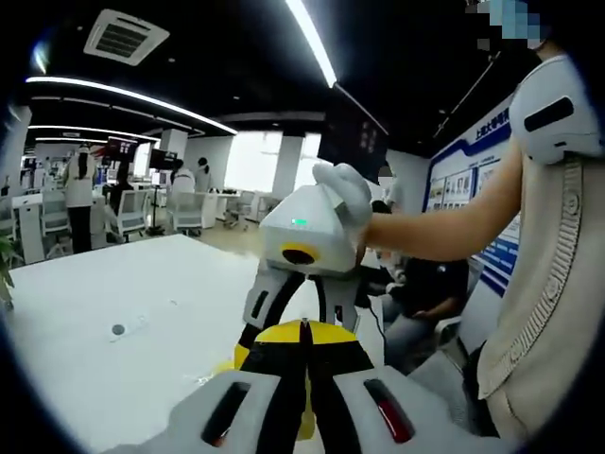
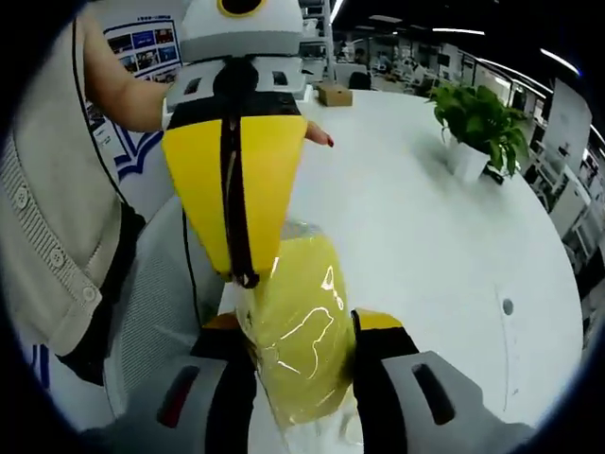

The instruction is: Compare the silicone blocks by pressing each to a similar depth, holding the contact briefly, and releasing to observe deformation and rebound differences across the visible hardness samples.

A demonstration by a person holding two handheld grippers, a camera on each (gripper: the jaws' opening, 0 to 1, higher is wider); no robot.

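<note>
One yellow silicone block (image 2: pixel 301 331) clamped between right gripper (image 2: pixel 301 326) jaws; left gripper (image 2: pixel 236 274) jaws together, tip touching block; white table (image 2: pixel 425 218); one potted plant (image 2: pixel 477 123).

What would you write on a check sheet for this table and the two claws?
Surface: white table, mostly bare.
Job's things: yellow silicone block in clear wrap.
Clutter: potted plant; cardboard box.
Grippers: right claw shut on the block's sides; left claw shut, tip against the block's top.
Cables: thin dark lead near the chair, ends hidden.
Surroundings: open office, ceiling light strips, seated person.
</note>
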